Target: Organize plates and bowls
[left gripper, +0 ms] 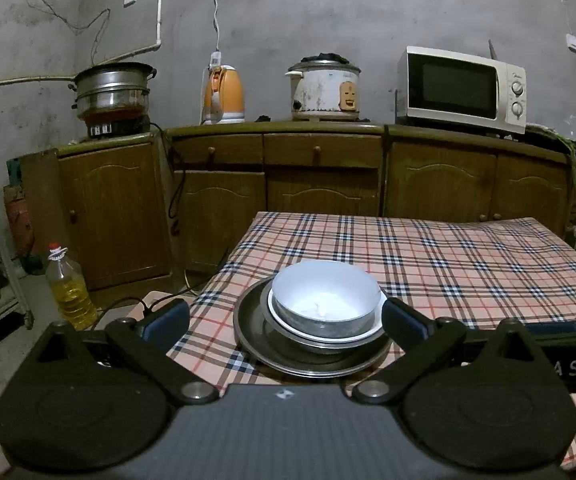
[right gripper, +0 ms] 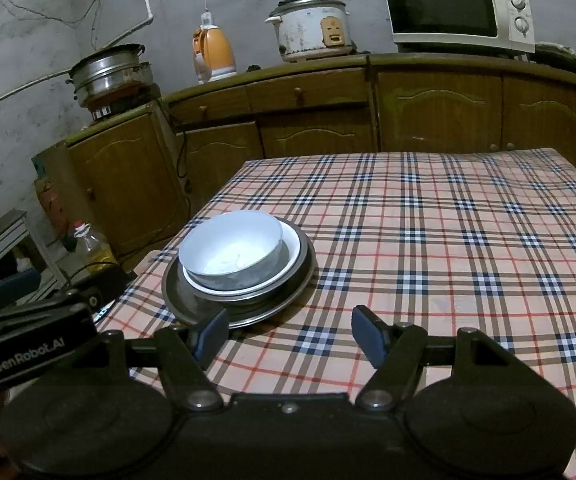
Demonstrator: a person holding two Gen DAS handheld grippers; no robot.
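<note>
Back counter along the grey wall: steel steamer pot point(left gripper: 113, 90), orange electric kettle point(left gripper: 223, 94), white rice cooker point(left gripper: 325, 90), white microwave point(left gripper: 462, 89); a yellow oil bottle point(left gripper: 70, 288) stands on the floor, left of the table. Plaid-clothed table point(right gripper: 448, 248) carries one stack near its left front corner — white bowl point(left gripper: 325, 298) in a white plate point(right gripper: 293, 246), on a nested metal dish and wide metal plate point(left gripper: 256, 344). Left gripper point(left gripper: 286, 320) jaws wide apart, flanking the stack, no contact visible. Right gripper point(right gripper: 288, 336) jaws apart, empty — just right of the stack.
</note>
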